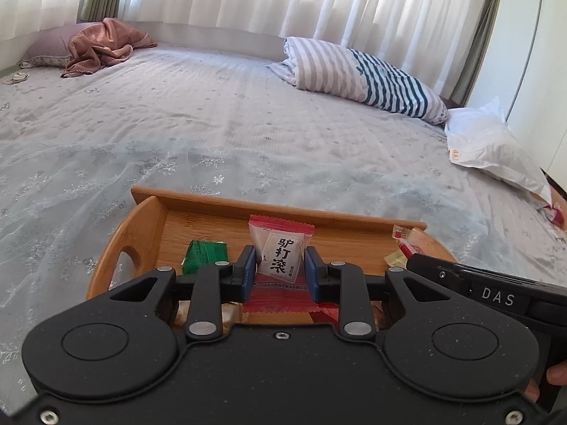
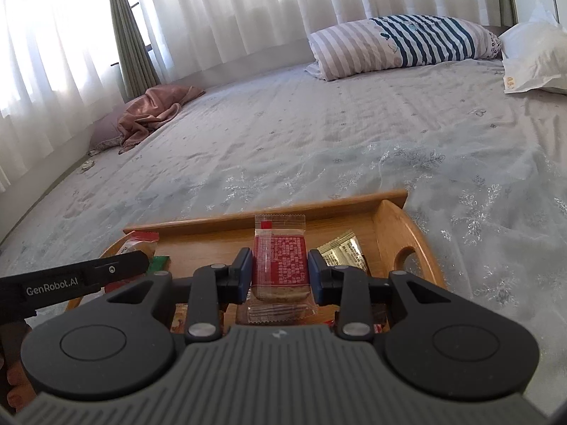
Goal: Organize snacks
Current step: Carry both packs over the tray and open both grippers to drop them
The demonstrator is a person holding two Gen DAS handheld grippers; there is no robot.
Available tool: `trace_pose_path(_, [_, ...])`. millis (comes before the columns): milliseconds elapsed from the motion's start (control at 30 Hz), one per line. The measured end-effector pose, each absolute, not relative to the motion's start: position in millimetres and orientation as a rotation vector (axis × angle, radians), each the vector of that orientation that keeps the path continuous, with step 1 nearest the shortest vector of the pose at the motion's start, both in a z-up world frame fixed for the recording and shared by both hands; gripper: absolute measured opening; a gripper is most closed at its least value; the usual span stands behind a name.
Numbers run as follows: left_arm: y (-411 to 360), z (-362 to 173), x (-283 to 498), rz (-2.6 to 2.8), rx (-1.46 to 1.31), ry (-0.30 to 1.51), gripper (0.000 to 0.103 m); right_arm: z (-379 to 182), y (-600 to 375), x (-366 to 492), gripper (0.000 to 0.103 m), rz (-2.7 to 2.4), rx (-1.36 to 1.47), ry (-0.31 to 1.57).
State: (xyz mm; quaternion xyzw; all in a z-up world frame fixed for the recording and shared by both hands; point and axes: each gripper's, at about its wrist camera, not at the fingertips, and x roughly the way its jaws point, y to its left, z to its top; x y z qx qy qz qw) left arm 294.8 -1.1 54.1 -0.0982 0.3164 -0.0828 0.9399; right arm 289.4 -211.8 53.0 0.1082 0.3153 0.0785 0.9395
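My left gripper (image 1: 280, 260) is shut on a red and white snack packet (image 1: 280, 248) with black characters, held upright over a wooden tray (image 1: 141, 223) on the bed. A green packet (image 1: 203, 255) lies in the tray to its left. My right gripper (image 2: 280, 265) is shut on a clear packet with a red label (image 2: 280, 265), over the same wooden tray (image 2: 386, 226). A gold packet (image 2: 342, 251) lies in the tray to its right. More wrappers under both grippers are mostly hidden. The right gripper's body (image 1: 496, 294) shows at the left view's right edge.
The tray sits on a wide bed with a grey patterned sheet (image 1: 248, 124). A striped pillow (image 1: 361, 74) and a white plastic bag (image 1: 492, 145) lie at the far right, a pink blanket (image 1: 102, 46) at the far left. Curtains hang behind.
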Motion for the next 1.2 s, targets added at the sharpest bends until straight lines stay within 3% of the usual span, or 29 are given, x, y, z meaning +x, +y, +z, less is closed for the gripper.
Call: trace_pose_path(1200, [-27.1,5.5,333.7,-0.139,-0.127,0.688,0.029,11.1,-203.0,318.9,0.041,0.133,0.198,0.637])
